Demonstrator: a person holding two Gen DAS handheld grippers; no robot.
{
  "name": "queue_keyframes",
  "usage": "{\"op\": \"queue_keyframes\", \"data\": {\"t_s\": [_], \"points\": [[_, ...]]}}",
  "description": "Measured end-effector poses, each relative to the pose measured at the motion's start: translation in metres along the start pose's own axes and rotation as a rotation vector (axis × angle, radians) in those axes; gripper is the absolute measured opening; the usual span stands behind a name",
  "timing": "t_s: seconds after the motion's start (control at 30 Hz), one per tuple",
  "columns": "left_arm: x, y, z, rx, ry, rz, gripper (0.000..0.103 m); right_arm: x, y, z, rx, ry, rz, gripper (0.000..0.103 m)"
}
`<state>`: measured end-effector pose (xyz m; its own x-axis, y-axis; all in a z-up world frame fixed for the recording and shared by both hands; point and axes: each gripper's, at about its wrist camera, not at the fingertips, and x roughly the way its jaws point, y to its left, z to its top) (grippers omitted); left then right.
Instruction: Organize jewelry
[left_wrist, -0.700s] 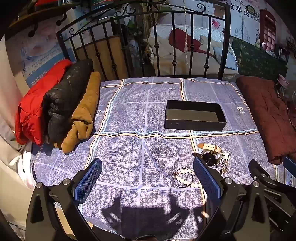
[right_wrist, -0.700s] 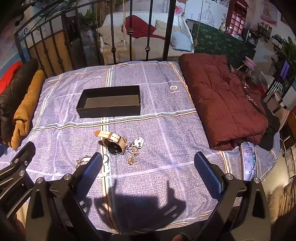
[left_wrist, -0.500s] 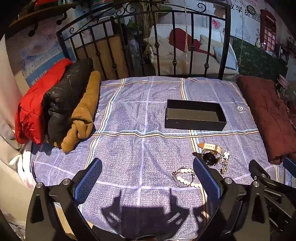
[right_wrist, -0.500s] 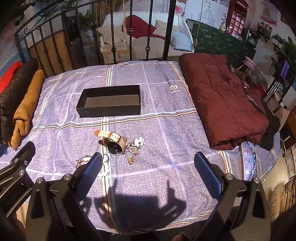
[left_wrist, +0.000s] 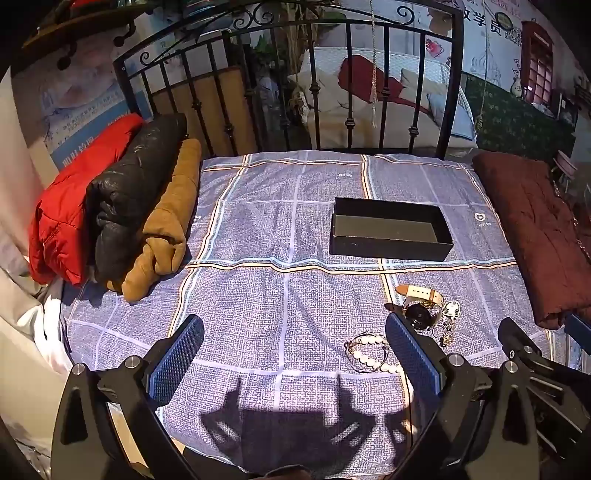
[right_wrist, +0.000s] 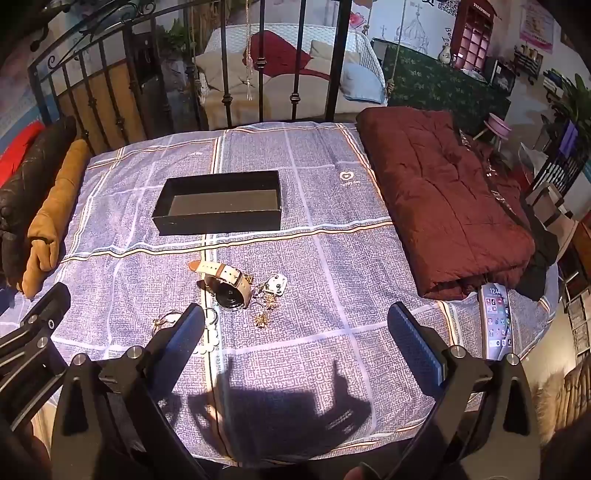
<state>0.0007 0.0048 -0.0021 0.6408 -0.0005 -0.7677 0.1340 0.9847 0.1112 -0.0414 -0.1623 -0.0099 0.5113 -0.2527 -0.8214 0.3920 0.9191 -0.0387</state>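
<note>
A bed (left_wrist: 280, 295) with a blue checked sheet is seen in both views. A dark red quilt (right_wrist: 443, 199) is folded along its edge at 3 o'clock. At 9 o'clock, a red coat (left_wrist: 70, 206), a black coat (left_wrist: 129, 184) and a brown coat (left_wrist: 170, 218) are laid side by side, touching.

A black box (right_wrist: 218, 223) with no lid is set on the sheet near the middle, toward 12 o'clock. Nothing is seen inside it.

The left tool (left_wrist: 293, 332) is held low at 6 o'clock in its own view. Its two blue pads are spread wide apart and nothing is held. The right tool (right_wrist: 295, 321) is held the same way, spread wide and holding nothing.

A phone (right_wrist: 496, 321) with a lit screen is laid at the tip of the quilt, at 4 o'clock in the right view.

The jewelry is gathered on the sheet, on the near side of the box. A watch (right_wrist: 227, 284) with a pale strap is closest to the box. A white bead bracelet (left_wrist: 367, 354) is laid just beside the left tool's right pad. A small silver piece (right_wrist: 277, 284) and small gold bits (right_wrist: 262, 317) are found next to the watch.
</note>
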Motion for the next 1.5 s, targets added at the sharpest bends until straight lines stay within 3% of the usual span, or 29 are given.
{"op": "queue_keyframes", "data": {"t_s": [1.07,1.5], "points": [[0.029,-0.004,-0.006,0.016,0.064,-0.029,0.097,0.033,-0.002,-0.005,0.018,0.081,0.029,0.098],[0.032,-0.004,-0.006,0.017,0.068,-0.031,0.097,0.032,0.002,-0.004,-0.002,0.075,0.018,0.098]]}}
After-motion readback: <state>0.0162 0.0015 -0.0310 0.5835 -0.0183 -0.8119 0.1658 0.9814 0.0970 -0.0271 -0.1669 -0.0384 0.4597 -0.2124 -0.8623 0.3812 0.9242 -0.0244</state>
